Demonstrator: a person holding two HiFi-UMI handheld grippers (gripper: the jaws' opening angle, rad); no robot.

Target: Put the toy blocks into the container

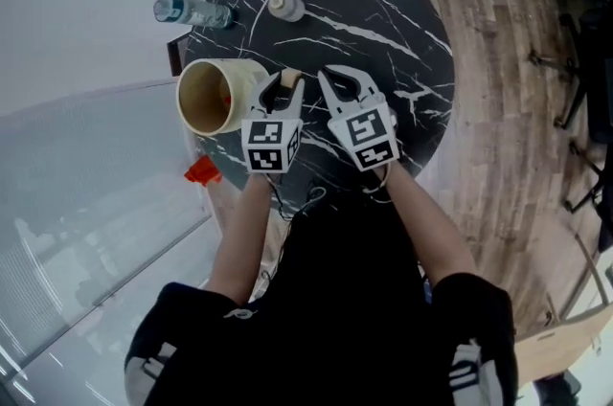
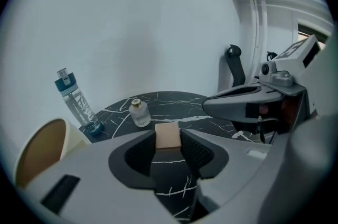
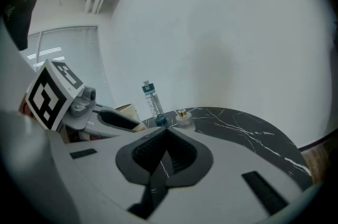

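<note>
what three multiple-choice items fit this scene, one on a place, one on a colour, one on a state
1. On the table, where does the container stand?
A) middle
B) left edge
C) far edge

2. What colour is the block in the left tool?
A) red
B) blue
C) tan

3. How is the right tool?
A) shut, empty
B) wide open
C) shut on a bottle

Answers:
1 B: the head view shows the container by the table's left rim.
2 C: the left gripper view shows a tan cube pressed between the jaws.
3 A: the right gripper view shows the jaws meeting with nothing between them.
</note>
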